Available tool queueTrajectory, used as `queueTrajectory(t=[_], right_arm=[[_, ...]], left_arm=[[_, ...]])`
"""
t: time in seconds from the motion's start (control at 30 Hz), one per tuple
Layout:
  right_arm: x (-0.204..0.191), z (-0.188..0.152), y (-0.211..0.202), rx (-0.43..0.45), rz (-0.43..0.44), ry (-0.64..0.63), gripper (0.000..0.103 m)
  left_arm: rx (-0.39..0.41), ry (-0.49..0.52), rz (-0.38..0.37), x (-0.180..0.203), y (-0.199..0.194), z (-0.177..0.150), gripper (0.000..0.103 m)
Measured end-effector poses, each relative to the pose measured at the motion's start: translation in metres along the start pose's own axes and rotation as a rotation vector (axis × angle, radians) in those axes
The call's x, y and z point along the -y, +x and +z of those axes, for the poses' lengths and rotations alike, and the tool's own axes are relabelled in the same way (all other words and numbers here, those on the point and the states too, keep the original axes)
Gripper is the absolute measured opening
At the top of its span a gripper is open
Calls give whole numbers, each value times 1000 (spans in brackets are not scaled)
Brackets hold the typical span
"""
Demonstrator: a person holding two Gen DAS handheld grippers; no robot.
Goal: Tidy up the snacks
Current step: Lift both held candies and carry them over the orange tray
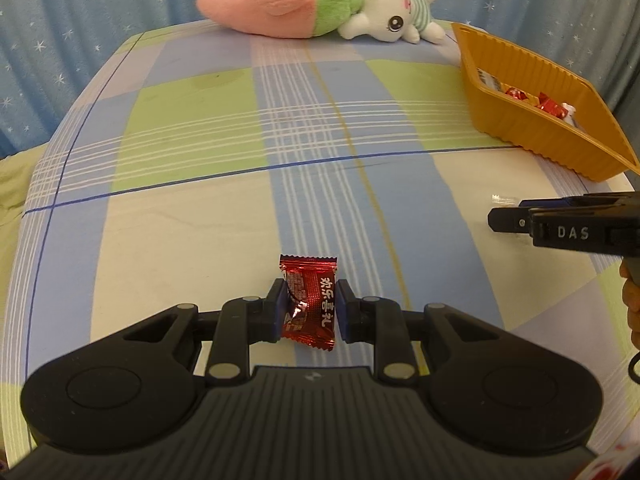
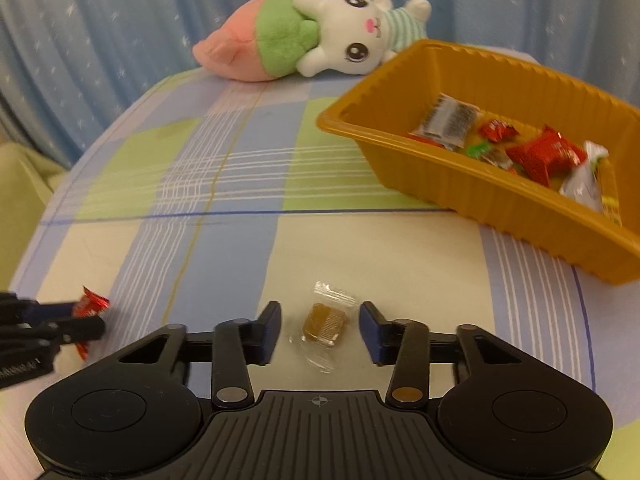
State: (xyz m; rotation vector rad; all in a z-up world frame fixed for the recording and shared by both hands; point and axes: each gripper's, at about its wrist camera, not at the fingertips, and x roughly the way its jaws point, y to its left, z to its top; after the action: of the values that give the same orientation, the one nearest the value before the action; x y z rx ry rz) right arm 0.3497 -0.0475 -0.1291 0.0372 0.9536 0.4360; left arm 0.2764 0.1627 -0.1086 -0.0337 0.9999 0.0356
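Left wrist view: we are pinching a red foil candy [image 1: 308, 300] in our left claw [image 1: 311, 308]; our right claw [image 2: 320, 330] is straddling, jaws apart, a clear-wrapped caramel [image 2: 324, 325], both bound for the orange tray [image 2: 500, 208].

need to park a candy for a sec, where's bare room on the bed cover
Free: the wide checked stretch of bed cover between the plush toy and the left gripper, left of the orange tray.

Crowded: inside the tray, which holds wrapped snacks, and the near edge, where the clear-wrapped brown candy lies between the right gripper fingers.
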Motion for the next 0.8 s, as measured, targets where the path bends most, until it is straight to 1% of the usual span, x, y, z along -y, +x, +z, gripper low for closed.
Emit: queueTrajectory(t=[0.17, 0.2, 0.23, 0.63, 0.8], right_arm=[[-18, -8, 3, 12, -81, -143, 29], [-19, -10, 3, 15, -79, -157, 24], [-20, -11, 3, 15, -79, -164, 22], [-26, -23, -8, -18, -55, -175, 21], [-21, -31, -18, -34, -27, -127, 21]], left_arm=[[-1, -6, 0, -4, -1, -2, 23], [-1, -7, -2, -4, -1, -2, 23], [1, -6, -3, -4, -2, -3, 23], [12, 8, -18, 2, -12, -8, 23], [18, 25, -34, 11, -18, -11, 23]])
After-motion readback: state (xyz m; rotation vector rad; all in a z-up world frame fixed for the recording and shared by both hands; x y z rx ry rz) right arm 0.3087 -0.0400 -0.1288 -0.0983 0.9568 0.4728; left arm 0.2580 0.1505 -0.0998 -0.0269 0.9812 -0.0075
